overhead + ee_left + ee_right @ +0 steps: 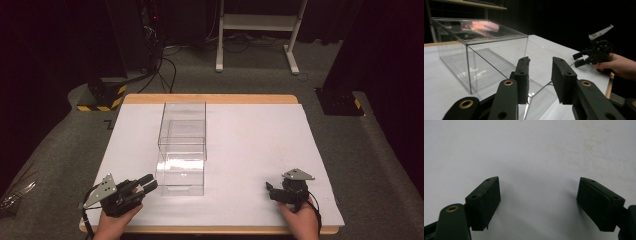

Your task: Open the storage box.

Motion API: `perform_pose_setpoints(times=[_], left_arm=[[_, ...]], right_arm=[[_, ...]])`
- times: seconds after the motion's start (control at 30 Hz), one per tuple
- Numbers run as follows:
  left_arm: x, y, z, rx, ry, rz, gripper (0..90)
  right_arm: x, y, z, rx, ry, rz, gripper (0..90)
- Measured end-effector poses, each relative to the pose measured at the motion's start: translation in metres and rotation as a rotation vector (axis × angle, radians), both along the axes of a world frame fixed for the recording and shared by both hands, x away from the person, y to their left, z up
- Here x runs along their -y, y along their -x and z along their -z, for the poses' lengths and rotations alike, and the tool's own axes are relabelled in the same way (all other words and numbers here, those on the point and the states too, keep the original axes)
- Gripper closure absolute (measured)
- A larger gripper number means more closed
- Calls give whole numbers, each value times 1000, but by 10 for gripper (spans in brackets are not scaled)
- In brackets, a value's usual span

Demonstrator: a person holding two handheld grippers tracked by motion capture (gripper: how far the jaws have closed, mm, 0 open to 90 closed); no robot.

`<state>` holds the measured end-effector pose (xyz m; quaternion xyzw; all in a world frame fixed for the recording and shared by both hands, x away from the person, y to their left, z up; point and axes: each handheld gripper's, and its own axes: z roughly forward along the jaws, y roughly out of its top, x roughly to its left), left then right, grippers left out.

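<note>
**Two grippers wait near the clear boxes**

Nearest the camera, at the front edge of the white table top (260, 150), two hands each hold a black two-jaw gripper. On the person's left, the left gripper (150, 184) points at the near clear plastic box (180, 175). Its jaws stand a little apart with nothing between them, and its tip is just beside the box's near left corner, maybe touching it. In the left gripper view, the corner edge of that box (499, 57) lies just ahead of the jaws.

Over on the other side, the right gripper (270, 191) rests low over bare table, well apart from the boxes. Its jaws are wide and hold nothing.

Farther back, a second clear plastic box (182, 122) stands touching the near one, in a row going away from the person.

To do this step well, I think the left gripper should slide slowly onto one thin wall and squeeze softly. Clear plastic is slippery and can crack. The right gripper should come in to steady the other side.
</note>
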<state>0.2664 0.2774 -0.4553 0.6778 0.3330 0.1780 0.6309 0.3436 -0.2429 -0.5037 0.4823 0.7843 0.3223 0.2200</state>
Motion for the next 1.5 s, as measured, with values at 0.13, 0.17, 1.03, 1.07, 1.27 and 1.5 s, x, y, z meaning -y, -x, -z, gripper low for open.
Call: perform_pose_setpoints(times=[0.13,0.17,1.03,1.07,1.27,1.5], left_arm=[[-3,0,-1,2,-9,-29,651],[-6,0,-2,8,-17,-50,637],[-54,-18,21,-47,-138,-337,515],[-55,-20,23,-53,-155,-346,515],[-56,-30,40,-141,-316,-437,462],[-48,-44,50,-279,-458,-444,321]], right_arm=[[0,0,0,0,0,0,192],[0,0,0,0,0,0,192],[0,0,0,0,-1,0,192],[0,0,0,0,-1,0,192],[0,0,0,0,0,0,192],[0,0,0,1,0,0,192]])
